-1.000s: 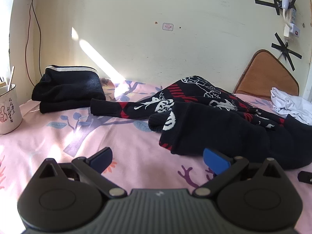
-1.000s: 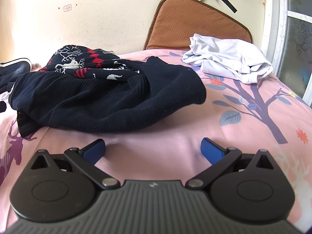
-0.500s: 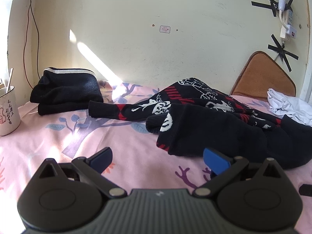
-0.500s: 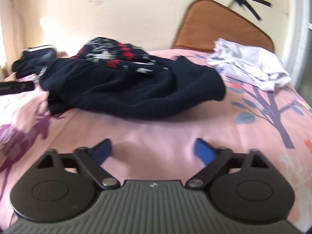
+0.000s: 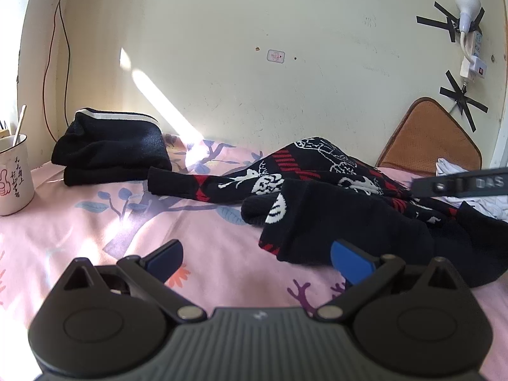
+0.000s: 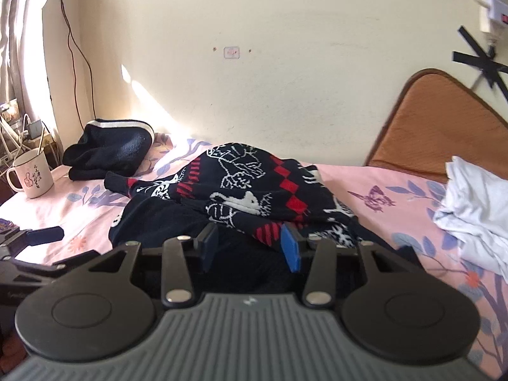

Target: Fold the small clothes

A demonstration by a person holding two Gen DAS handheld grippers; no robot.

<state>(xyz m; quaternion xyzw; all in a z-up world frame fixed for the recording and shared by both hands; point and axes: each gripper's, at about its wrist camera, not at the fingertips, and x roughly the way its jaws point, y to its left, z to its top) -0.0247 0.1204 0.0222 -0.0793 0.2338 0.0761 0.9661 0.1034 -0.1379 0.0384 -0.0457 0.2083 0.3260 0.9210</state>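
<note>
Since a second ago the right gripper (image 6: 250, 246) has risen over the patterned sweater (image 6: 254, 187), its jaws having just been closing to about half width; dark knit lies between them, but I cannot tell whether the pads press it. The sweater lies crumpled mid-bed on the pink sheet (image 5: 95, 222). The left gripper (image 5: 254, 255) hangs before the sweater's near edge, jaws wide, holding nothing. Left of the sweater sits a folded black garment (image 5: 111, 149); further left, a mug (image 5: 14, 179); right of it, white cloth (image 6: 476, 209).
</note>
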